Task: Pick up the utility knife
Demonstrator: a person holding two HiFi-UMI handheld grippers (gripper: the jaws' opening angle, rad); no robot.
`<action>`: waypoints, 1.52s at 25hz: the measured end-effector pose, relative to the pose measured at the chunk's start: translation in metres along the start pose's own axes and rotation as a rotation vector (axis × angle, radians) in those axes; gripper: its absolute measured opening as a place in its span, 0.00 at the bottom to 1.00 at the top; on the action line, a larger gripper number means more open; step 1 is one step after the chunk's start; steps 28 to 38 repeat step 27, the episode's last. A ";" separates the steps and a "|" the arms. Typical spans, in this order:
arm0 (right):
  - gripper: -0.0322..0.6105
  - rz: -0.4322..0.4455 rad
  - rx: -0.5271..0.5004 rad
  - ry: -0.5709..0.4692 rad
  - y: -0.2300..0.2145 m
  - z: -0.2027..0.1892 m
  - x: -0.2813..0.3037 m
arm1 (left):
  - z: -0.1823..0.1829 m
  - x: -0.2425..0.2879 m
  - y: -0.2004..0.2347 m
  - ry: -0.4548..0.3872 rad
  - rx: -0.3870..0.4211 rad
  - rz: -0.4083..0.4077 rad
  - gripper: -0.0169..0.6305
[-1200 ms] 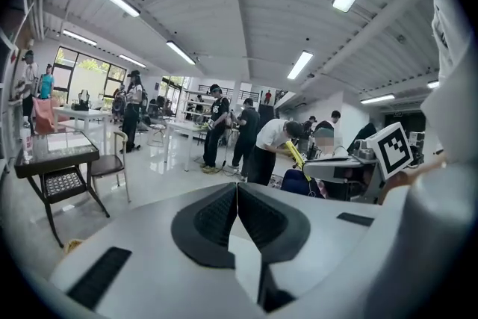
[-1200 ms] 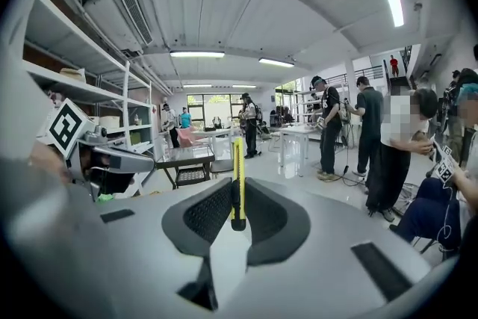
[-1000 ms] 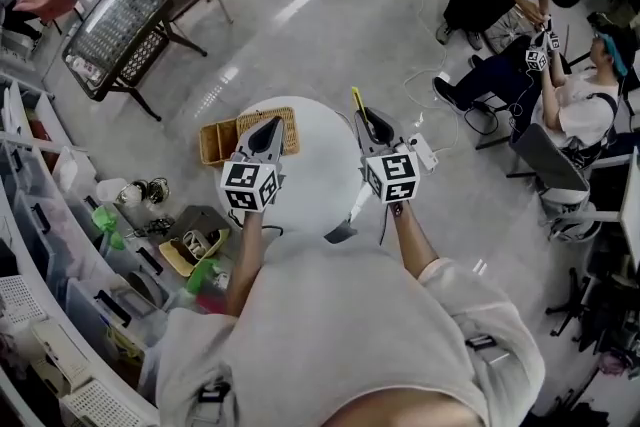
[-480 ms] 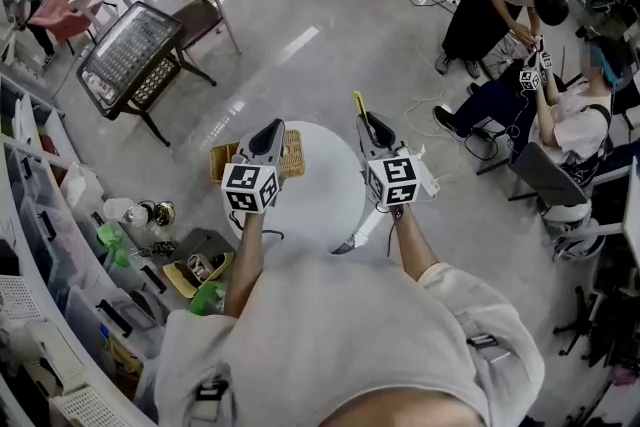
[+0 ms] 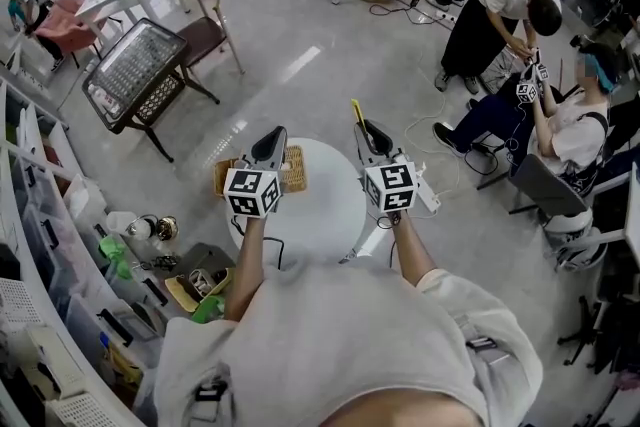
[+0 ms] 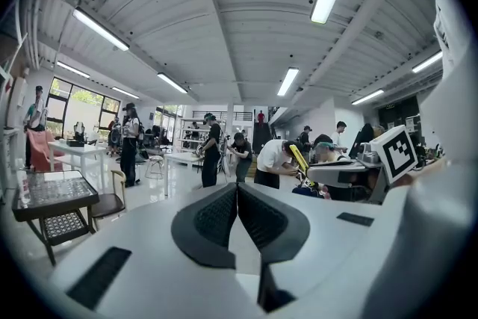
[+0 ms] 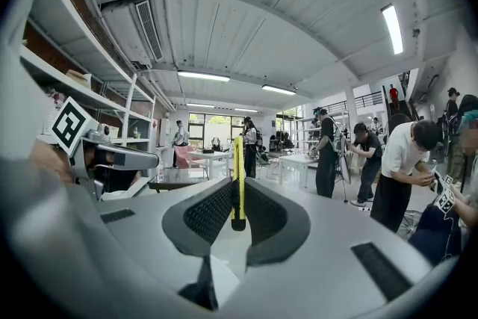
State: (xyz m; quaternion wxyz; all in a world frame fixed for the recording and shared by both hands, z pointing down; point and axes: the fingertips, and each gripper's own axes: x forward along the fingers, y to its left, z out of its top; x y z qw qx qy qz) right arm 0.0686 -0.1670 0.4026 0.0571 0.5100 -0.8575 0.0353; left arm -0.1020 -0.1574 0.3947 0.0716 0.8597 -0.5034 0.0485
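The utility knife (image 7: 238, 175), yellow with a black end, stands upright between the pads of my right gripper (image 7: 237, 209), which is shut on it. In the head view the knife (image 5: 356, 110) sticks out past the right gripper (image 5: 362, 130), held up over the far edge of the round white table (image 5: 320, 210). My left gripper (image 5: 275, 137) is raised level beside it over the table's left side. Its jaws (image 6: 237, 194) meet with nothing between them. The left gripper view also catches the right gripper (image 6: 351, 172) and the knife (image 6: 299, 158).
A wicker basket (image 5: 293, 170) sits at the table's far left edge. A glass-topped side table (image 5: 135, 65) and a chair (image 5: 205, 30) stand at the far left, cluttered shelving (image 5: 60, 245) along the left. Several people (image 5: 500, 5) work at the right, with cables on the floor.
Both grippers have risen together above the table, the right one still carrying the knife. The table and basket now show lower and smaller under them.
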 end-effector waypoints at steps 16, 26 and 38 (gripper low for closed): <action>0.16 0.010 0.023 0.003 -0.006 -0.001 0.008 | -0.001 0.011 0.001 -0.003 -0.006 0.009 0.06; 0.16 0.011 0.018 0.014 -0.006 -0.005 0.009 | 0.000 0.013 0.002 -0.001 -0.008 0.008 0.06; 0.16 0.012 0.019 0.015 -0.006 -0.005 0.009 | 0.000 0.013 0.001 -0.001 -0.008 0.008 0.06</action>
